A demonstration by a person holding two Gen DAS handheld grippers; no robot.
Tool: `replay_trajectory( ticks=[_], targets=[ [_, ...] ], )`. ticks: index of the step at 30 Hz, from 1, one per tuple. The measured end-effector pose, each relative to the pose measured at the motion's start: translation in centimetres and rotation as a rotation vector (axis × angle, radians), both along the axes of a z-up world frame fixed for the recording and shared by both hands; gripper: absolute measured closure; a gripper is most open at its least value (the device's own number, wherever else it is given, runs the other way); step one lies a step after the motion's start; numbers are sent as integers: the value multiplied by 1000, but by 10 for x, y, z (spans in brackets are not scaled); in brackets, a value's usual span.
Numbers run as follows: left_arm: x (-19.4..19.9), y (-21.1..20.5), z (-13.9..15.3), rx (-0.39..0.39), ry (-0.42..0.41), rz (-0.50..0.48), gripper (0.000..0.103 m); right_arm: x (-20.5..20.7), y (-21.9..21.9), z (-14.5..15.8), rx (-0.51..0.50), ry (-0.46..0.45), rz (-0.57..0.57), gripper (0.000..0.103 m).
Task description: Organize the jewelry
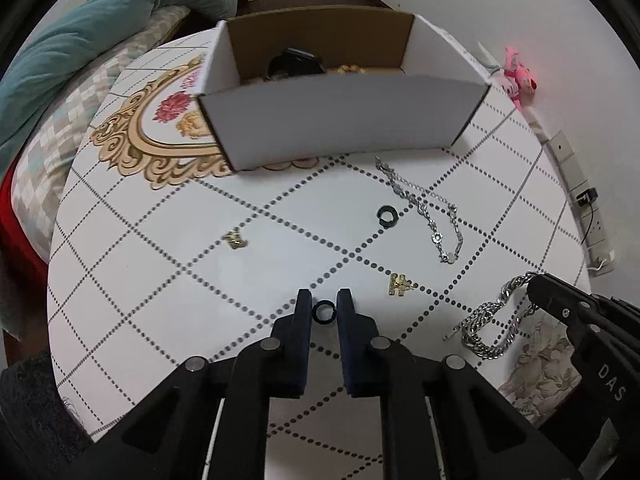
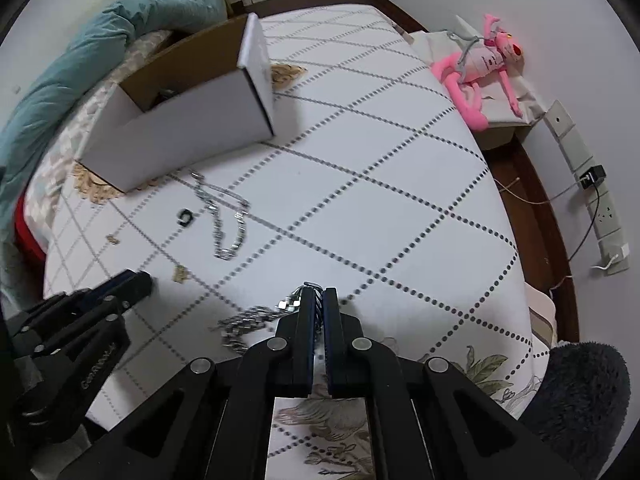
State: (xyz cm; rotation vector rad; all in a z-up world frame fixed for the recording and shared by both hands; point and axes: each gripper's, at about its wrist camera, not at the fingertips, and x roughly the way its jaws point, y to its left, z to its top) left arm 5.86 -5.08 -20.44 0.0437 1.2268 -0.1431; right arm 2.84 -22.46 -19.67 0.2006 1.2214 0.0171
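Note:
My left gripper [image 1: 324, 308] is shut on a small black ring [image 1: 324, 313], held between its fingertips just above the table. My right gripper [image 2: 319, 300] is shut on a thick silver chain [image 2: 244, 326], which trails left on the cloth; it also shows in the left wrist view [image 1: 490, 330]. A white cardboard box [image 1: 340, 120] stands at the back with some jewelry inside. On the cloth lie another black ring [image 1: 387, 215], a thin silver necklace [image 1: 430, 208] and two gold earrings [image 1: 235, 239] [image 1: 400, 283].
The round table [image 1: 160, 280] has a white cloth with dotted diamond lines. A bed with a teal blanket [image 1: 100, 28] is at the left. A pink plush toy [image 2: 480, 64] and a power strip [image 2: 604, 208] are at the right.

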Motion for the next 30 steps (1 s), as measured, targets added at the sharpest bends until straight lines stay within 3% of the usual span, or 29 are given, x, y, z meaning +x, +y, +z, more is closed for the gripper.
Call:
replay_trajectory(
  ticks=[7, 12, 19, 23, 30],
  targets=[
    [8, 27, 44, -83, -41, 59, 93, 6, 14, 41, 137, -68, 52, 99],
    [28, 45, 83, -149, -81, 82, 93, 27, 28, 86, 212, -151, 107, 99],
    [90, 53, 119, -165, -129, 65, 93, 87, 43, 142, 190, -263, 172, 99],
    [127, 54, 112, -144, -100, 56, 93, 131, 48, 139, 131, -242, 187, 99],
    [178, 46, 83, -85, -8, 13, 93, 192, 40, 99, 72, -119, 178, 99]
  ],
)
